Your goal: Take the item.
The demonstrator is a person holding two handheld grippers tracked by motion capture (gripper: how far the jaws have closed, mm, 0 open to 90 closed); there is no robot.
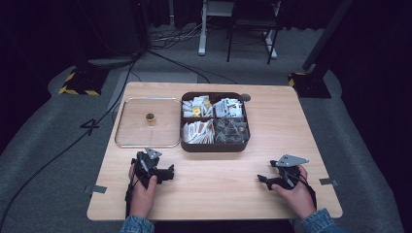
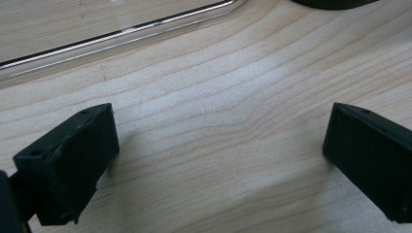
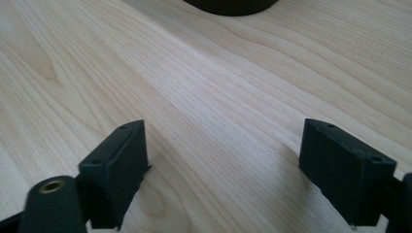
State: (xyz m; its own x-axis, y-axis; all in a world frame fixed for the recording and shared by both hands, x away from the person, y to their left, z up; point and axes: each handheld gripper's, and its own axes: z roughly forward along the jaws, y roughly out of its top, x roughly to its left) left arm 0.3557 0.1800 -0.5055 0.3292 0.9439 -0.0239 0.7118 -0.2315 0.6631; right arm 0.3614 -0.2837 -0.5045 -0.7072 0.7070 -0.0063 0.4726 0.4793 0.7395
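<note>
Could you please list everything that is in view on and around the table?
Light wooden table: one, pale wood, centre of the high view.
Dark brown four-compartment box: one, far middle of the table, holding white packets and clear wrappers.
Clear flat lid with a small brass knob: one, transparent, lying left of the box.
Small dark round disc: one, on the table by the box's far right corner.
Grey tape strips: two, at the table's left and right edges.
Black-and-yellow stand bases: two, on the grey floor beyond the table.
Left tool: one, black, near left, open above bare wood.
Right tool: one, black, near right, open.
</note>
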